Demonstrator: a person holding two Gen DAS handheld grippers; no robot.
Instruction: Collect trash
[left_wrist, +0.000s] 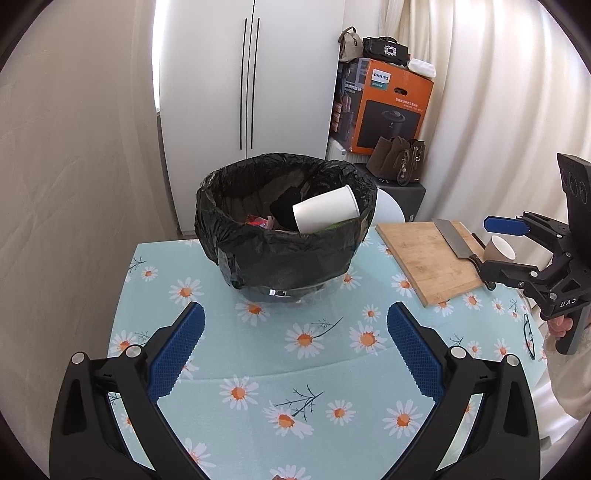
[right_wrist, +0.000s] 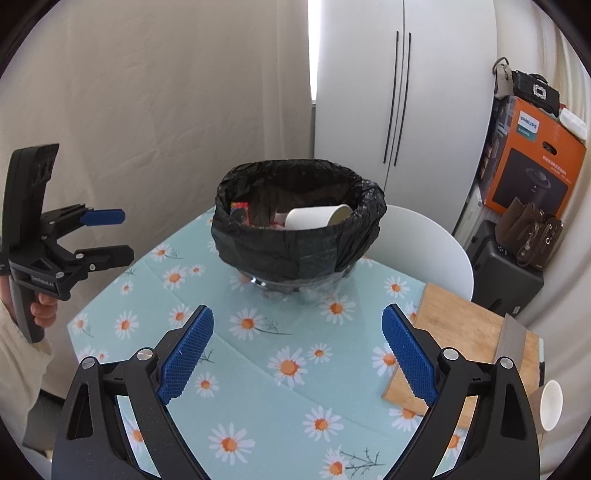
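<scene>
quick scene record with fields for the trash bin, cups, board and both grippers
bin: bowl lined with black bag, mid-table
in bin: white paper cup on its side, red wrapper
loose cup: paper cup beside the cutting board
knife: cleaver lying on board
left gripper: open, empty
right gripper: open, empty

White wardrobe (left_wrist: 251, 85) ahead of the claw; cream curtains (left_wrist: 74, 147) either side; orange carton (left_wrist: 384, 107) stacked right; daylight admitted.
</scene>
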